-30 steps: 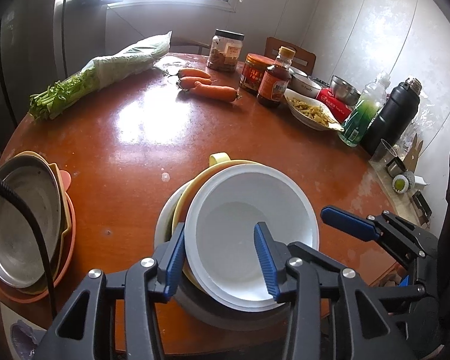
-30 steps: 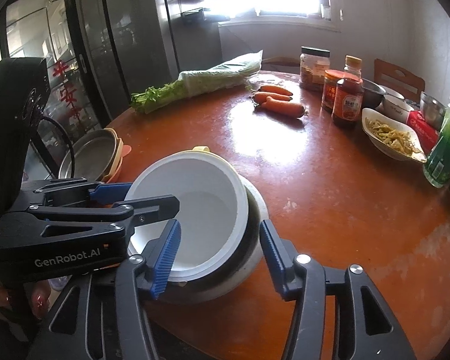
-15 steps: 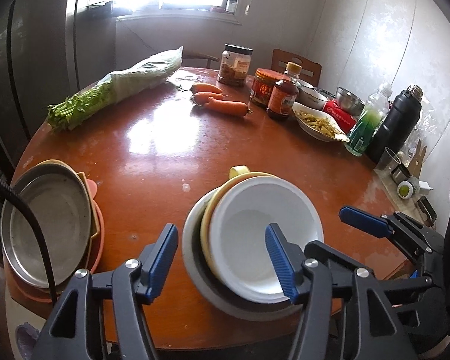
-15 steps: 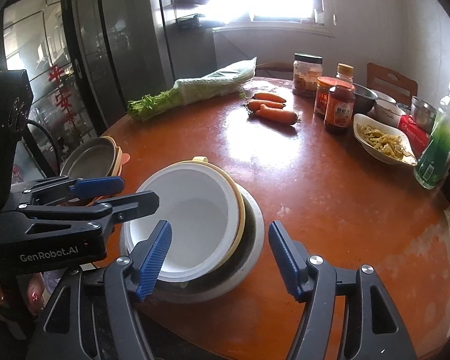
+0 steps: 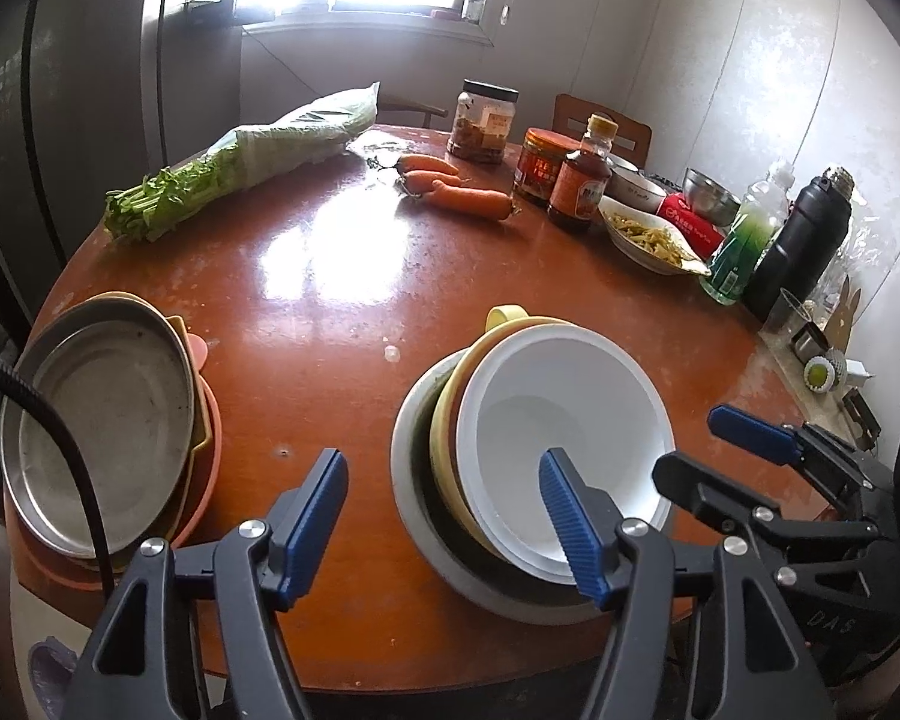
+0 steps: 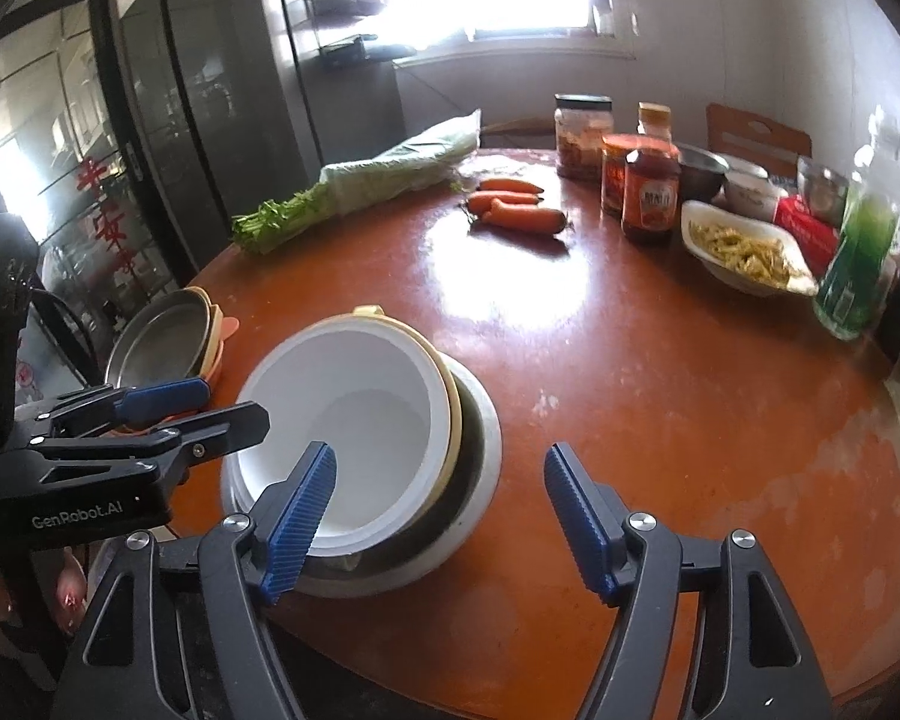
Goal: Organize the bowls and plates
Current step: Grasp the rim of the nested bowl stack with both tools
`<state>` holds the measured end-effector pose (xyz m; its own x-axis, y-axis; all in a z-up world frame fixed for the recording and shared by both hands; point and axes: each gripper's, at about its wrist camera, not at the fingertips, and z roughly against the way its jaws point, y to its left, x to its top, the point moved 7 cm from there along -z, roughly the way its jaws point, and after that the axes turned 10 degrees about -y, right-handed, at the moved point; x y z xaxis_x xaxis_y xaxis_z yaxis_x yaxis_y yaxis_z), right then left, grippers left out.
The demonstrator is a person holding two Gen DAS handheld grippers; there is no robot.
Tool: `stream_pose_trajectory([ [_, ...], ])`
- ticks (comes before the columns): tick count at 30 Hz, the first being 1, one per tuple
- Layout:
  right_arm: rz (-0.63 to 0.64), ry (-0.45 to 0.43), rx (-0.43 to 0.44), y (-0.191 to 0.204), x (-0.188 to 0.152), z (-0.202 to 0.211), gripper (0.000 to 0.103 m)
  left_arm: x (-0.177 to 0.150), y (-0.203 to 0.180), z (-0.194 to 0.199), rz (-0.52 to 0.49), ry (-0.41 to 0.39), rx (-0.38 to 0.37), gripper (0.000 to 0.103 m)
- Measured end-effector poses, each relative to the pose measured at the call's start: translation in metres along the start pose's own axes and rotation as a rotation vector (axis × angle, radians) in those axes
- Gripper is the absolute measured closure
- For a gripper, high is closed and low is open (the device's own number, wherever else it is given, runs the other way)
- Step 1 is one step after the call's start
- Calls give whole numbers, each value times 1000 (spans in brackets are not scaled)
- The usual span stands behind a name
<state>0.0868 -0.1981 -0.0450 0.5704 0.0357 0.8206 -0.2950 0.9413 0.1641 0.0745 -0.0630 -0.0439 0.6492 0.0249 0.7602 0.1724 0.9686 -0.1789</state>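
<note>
On the left edge of the round bench [image 5: 342, 312], a stack of plates [image 5: 102, 420] sits with a grey metal plate on top of yellow and salmon ones, a black cable crossing in front of it. Just right of that stack, the left hand-held gripper [image 5: 444, 516] hangs over the near rim with its jaws apart, having just been opening; its left pad is over bare wood and its right pad lies in front of the white bowl [image 5: 570, 432], with no pad pressing on anything. That white bowl is nested in a yellow bowl [image 5: 450, 420], which in turn sits in a wide grey bowl [image 5: 408, 480], all near the front edge. In the right wrist view the right hand-held gripper [image 6: 438, 516] is likewise parted and has just been opening, its left pad in front of the white bowl's near wall, its right pad over bare wood, gripping nothing. Both stacks look settled, so the step in hand reads as letting go after nesting the bowls. Further right stand jars, a sauce bottle [image 5: 582, 180], a dish of food [image 5: 654, 237], and more small bowls by the wall. The next move probably calls for drawing both tools clear without nudging the tilted white bowl, then judging whether those far bowls belong to the tidy-up.
</note>
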Motion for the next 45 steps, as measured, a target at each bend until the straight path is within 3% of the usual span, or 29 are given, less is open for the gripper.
stream_pose_trajectory([
  [15,-68,63,7,-8,-19,-26,29,-9,0,-33,-10,55,20,36],
  [31,-101,75,58,-6,-27,-35,30,-18,0,-50,1,92,36,36],
  [35,-98,67,78,-3,-27,-34,37,-20,-1,-50,13,90,28,36],
  [41,-118,71,87,-3,-28,-35,38,-21,0,-50,33,84,22,37],
  [45,-119,70,102,-1,-27,-35,44,-22,1,-50,64,95,11,37],
])
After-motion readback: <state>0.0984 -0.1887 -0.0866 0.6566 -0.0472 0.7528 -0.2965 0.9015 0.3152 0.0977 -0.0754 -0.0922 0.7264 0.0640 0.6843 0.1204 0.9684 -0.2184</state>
